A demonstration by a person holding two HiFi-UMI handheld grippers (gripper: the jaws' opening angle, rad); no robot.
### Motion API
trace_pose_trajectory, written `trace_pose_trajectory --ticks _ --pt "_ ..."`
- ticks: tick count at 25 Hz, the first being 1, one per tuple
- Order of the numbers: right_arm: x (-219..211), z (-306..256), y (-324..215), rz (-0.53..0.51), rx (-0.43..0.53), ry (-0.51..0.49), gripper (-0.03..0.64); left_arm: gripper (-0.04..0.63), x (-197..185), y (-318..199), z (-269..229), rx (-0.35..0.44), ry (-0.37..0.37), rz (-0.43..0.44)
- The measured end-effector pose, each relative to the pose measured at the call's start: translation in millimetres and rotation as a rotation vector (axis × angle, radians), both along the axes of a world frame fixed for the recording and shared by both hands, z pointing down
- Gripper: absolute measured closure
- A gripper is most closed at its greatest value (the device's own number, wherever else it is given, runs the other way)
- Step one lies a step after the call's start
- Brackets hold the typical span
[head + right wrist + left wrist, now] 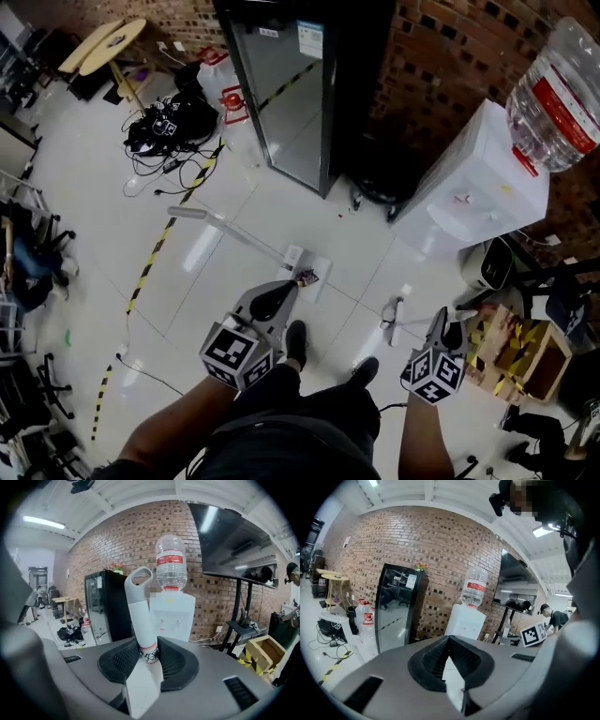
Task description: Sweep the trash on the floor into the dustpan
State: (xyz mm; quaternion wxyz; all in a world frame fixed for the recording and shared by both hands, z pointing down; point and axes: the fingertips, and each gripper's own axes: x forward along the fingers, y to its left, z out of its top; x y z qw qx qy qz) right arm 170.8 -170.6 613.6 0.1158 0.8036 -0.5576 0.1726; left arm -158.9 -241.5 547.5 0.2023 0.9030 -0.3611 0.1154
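A white long-handled dustpan (315, 277) rests on the pale floor just ahead of my feet, and its pole (230, 231) slants away to the upper left. A small dark-and-red bit of trash (307, 277) lies at the pan's near edge. My left gripper (287, 291) hovers right beside that trash. In the left gripper view this gripper (451, 645) has its jaws together with nothing between them. My right gripper (424, 328) is shut on a white broom handle (138, 603) with a loop at its top. The right gripper view shows the handle upright between the pads (168, 660).
A black glass-door fridge (291, 84) stands ahead. A white water dispenser (478, 178) with a bottle (558, 89) is at the right. Tangled cables (169, 131) and yellow-black floor tape (155, 248) lie at the left. A cardboard box (525, 356) sits by my right side.
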Motion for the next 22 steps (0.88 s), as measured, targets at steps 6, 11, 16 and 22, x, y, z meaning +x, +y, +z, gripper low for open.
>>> trace_pose_trajectory --ticks 6,11,16,22 --pt "-79.9 -1.9 -41.6 -0.017 -0.019 -0.096 0.482 0.593 -63.7 -7.3 -1.9 -0.004 0.033 -0.073" --pt "-125.0 -11.2 -75.9 -0.032 -0.004 -0.138 0.482 0.594 -111.6 -15.7 -4.2 0.006 0.048 -0.135" --pt "-163.9 -14.5 -110.2 -0.02 -0.015 -0.22 0.479 0.594 -144.8 -22.8 -5.3 0.02 0.034 -0.169" --pt "-215.2 -13.3 -150.9 -0.067 -0.001 -0.264 0.474 0.592 -173.7 -26.1 -10.6 0.04 0.033 -0.215"
